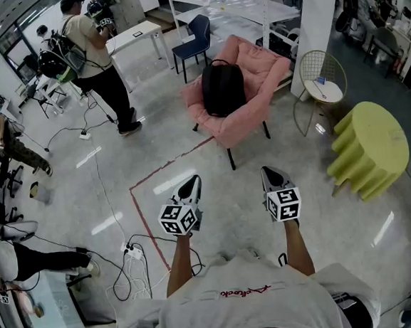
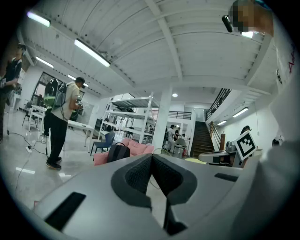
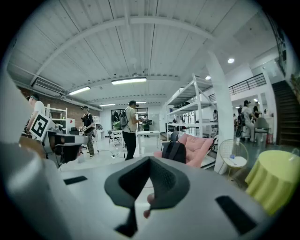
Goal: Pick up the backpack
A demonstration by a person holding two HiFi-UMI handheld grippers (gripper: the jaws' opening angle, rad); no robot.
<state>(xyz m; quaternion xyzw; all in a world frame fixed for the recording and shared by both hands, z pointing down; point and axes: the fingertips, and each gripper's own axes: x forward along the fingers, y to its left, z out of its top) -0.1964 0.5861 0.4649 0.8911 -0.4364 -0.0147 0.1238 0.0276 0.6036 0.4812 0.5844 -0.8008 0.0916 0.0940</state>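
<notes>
2 handheld tools, the left gripper (image 1: 191, 185) and the right gripper (image 1: 269, 175), were held out side by side in front of the person, each with its jaws clenched on nothing. The black backpack (image 1: 222, 87) stood upright on the seat of a pink armchair (image 1: 263, 74), leaning on the backrest, well ahead and beyond a red tape line (image 1: 168, 167) on the polished floor. With the bag far out of reach, the closed jaws appeared merely carried at rest for the approach. They would likely need to open before any grasp. A yellow-draped round table (image 1: 375, 138) stood right of the armchair.
</notes>
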